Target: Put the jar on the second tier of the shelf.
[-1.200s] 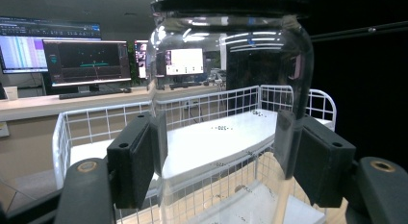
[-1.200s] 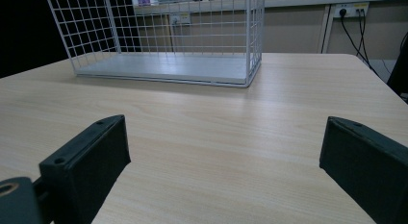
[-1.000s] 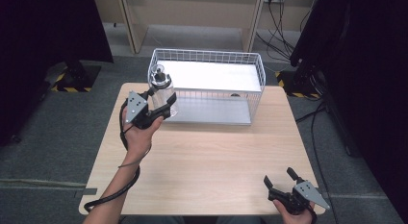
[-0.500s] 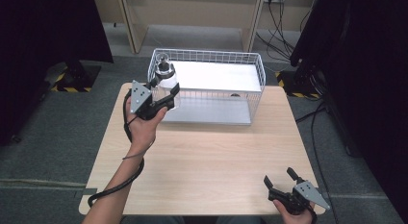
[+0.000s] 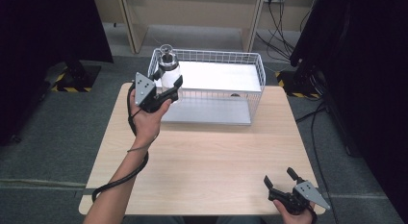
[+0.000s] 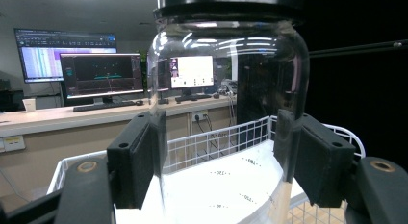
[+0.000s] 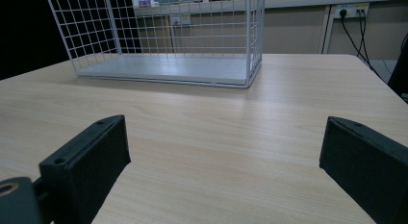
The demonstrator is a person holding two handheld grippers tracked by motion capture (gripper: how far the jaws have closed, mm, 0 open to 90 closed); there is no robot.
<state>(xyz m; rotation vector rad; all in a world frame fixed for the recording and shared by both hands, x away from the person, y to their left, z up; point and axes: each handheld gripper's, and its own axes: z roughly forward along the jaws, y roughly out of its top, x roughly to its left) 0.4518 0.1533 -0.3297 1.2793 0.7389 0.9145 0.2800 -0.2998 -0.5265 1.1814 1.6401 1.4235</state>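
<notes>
Gripping a clear glass jar [image 5: 168, 72] with a dark lid, the left hand-held gripper [image 5: 166, 87] holds it lifted at about 11 o'clock on the counter [image 5: 202, 161], over the left end of the white wire basket [image 5: 250, 96]; in the left gripper view the two black pads press against the jar's [image 6: 226, 113] sides, with the basket's [image 6: 226, 140] rim and white floor below and behind it. Compared with a second ago, the jar and the left hand-held gripper are higher and a little further right — the jar's base now sits at about the level of the basket's rim rather than beside its left wall. The right hand-held gripper [image 5: 281, 183] has not moved: it sits at 5 o'clock, close to the counter's near edge, with its jaws spread wide and nothing between them. From the right gripper view, bare wood stretches ahead to the basket [image 7: 192, 36], which stands along the far edge of the counter [image 7: 216, 137]. The whole middle and near half of the counter are open — the basket's near wall is the only barrier.
</notes>
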